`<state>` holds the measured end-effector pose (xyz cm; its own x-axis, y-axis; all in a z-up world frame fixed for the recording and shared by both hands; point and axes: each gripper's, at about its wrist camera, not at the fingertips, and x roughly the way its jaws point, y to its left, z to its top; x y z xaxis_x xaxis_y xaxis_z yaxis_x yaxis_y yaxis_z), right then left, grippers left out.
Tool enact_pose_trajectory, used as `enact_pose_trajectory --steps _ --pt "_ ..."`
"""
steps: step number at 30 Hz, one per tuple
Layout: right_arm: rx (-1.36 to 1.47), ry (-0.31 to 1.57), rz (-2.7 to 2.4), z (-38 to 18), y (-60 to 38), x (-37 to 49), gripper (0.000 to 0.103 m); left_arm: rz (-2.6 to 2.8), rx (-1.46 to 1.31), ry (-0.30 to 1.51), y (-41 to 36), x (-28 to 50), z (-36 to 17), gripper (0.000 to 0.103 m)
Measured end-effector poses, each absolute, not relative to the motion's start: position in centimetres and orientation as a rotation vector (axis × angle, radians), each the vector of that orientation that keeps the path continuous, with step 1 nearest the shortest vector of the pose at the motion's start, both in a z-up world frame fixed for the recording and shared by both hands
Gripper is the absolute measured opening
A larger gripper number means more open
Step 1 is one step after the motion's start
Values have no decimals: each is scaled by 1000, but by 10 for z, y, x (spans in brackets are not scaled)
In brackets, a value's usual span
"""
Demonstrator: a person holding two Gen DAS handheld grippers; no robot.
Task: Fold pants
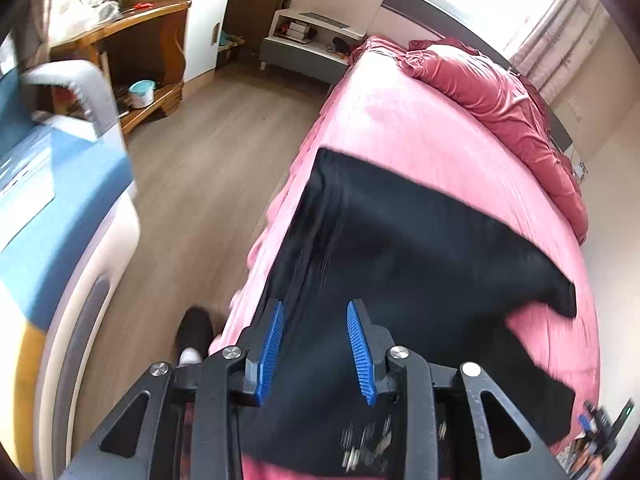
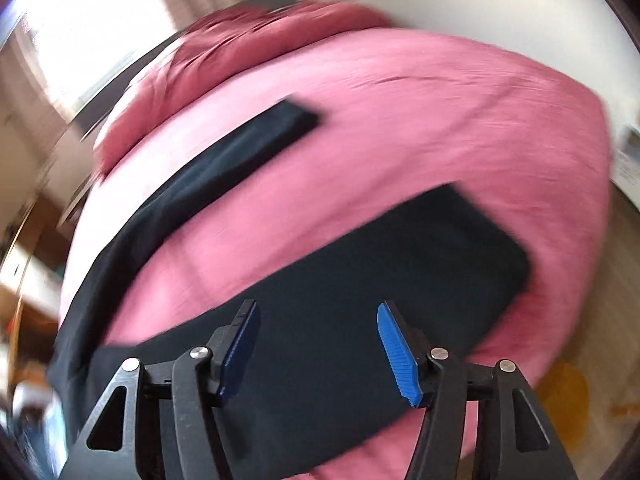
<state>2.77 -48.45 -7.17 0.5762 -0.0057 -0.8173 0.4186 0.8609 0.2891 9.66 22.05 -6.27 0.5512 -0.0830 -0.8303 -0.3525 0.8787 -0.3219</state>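
The black two-finger left gripper with ribbed blue pads (image 1: 316,350) and its twin, the right gripper (image 2: 320,354), both hang with jaws apart and nothing between them, probably having let go to lay the cloth flat. Beneath them the dark navy fabric pants (image 2: 320,280) lie spread on the pink-sheeted bed (image 1: 400,120), one leg angled away, near its edge for easy reach.

Pink bed (image 1: 400,120) with crumpled red quilt (image 1: 492,96) (by the window), wooden desk (image 1: 132,32), blue sofa (image 1: 48,208).
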Motion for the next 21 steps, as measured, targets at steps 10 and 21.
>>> enact_pose_trajectory --steps 10,21 --pt "370 1091 107 -103 -346 85 62 199 -636 1059 270 229 -96 39" --pt "288 1175 235 -126 -264 111 62 247 -839 1161 297 302 -158 39"
